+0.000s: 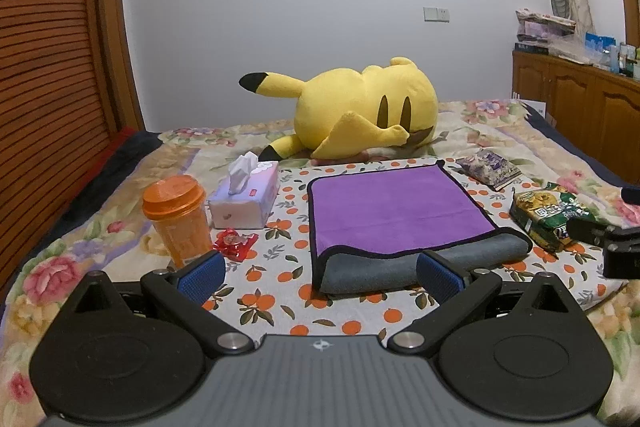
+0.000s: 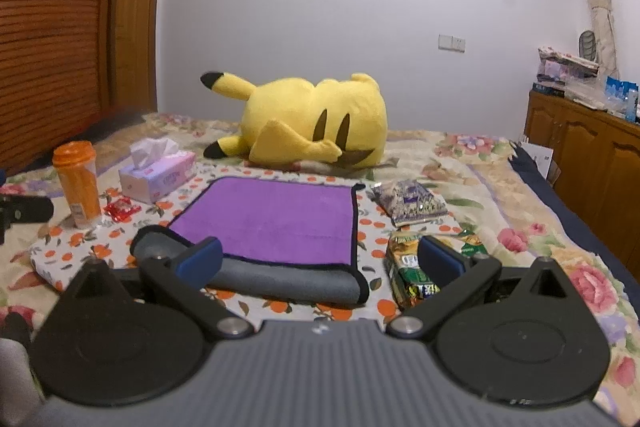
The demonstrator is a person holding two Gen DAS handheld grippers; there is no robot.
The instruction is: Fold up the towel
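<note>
- Left tool (image 1: 320,277): jaws wide, holding nothing, near the towel's (image 1: 394,205) near edge.
- Right tool (image 2: 320,259): jaws wide, holding nothing.
- Towel: on the bed (image 1: 500,131), purple side up, near edge folded over showing grey.

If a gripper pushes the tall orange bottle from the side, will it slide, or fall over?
The orange bottle stands upright, tall on a narrow base, on a soft patterned cloth, so it would probably tip rather than slide. Being round, it may then roll toward the tissue box beside it.
</note>
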